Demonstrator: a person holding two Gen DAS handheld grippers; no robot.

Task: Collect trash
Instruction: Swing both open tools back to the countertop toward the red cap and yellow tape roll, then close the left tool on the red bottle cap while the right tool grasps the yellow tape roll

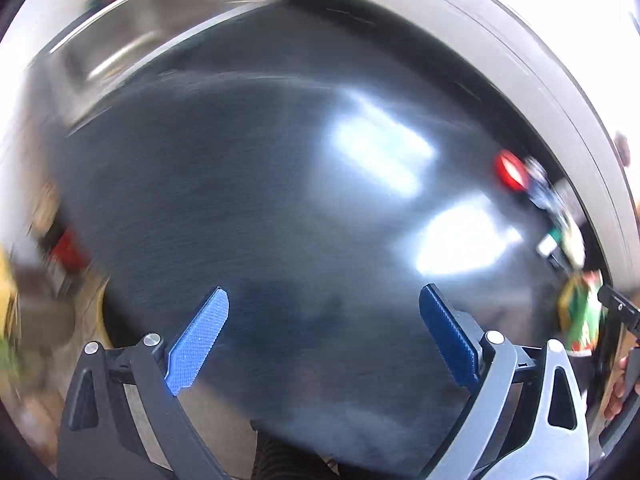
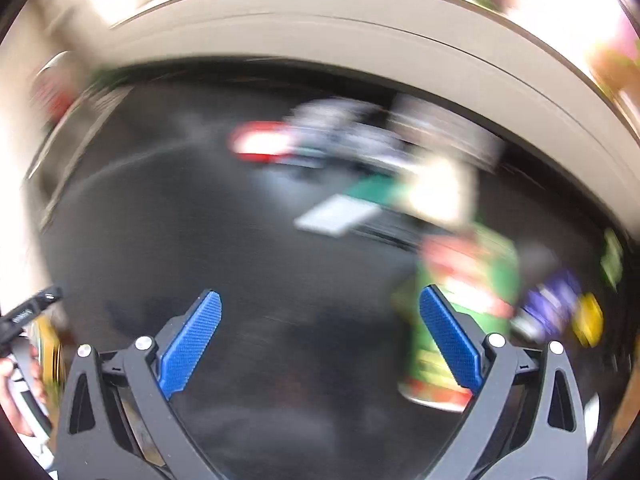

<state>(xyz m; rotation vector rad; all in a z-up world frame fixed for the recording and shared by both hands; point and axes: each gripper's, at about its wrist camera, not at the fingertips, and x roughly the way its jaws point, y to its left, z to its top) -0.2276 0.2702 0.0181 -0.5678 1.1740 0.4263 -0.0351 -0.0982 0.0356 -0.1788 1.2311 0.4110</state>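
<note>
Both views are motion-blurred. My right gripper (image 2: pixel 320 316) is open and empty above a dark countertop (image 2: pixel 200 240). A green and red snack bag (image 2: pixel 472 292) lies just right of its right finger. Beyond it lie a white card (image 2: pixel 336 216), a green wrapper (image 2: pixel 380 192), a red-rimmed lid (image 2: pixel 264 146) and a purple wrapper (image 2: pixel 552 300). My left gripper (image 1: pixel 324 312) is open and empty over the bare countertop (image 1: pixel 240 200). The same litter shows at the right edge of the left wrist view: the red lid (image 1: pixel 510 170) and the green bag (image 1: pixel 580 320).
A steel sink (image 1: pixel 132 44) is set in the counter at the far left. A pale wall or backsplash (image 2: pixel 360 48) runs behind the counter. A yellow object (image 2: pixel 586 320) lies at the right. The other gripper's handle and a hand (image 2: pixel 20 360) show at the left edge.
</note>
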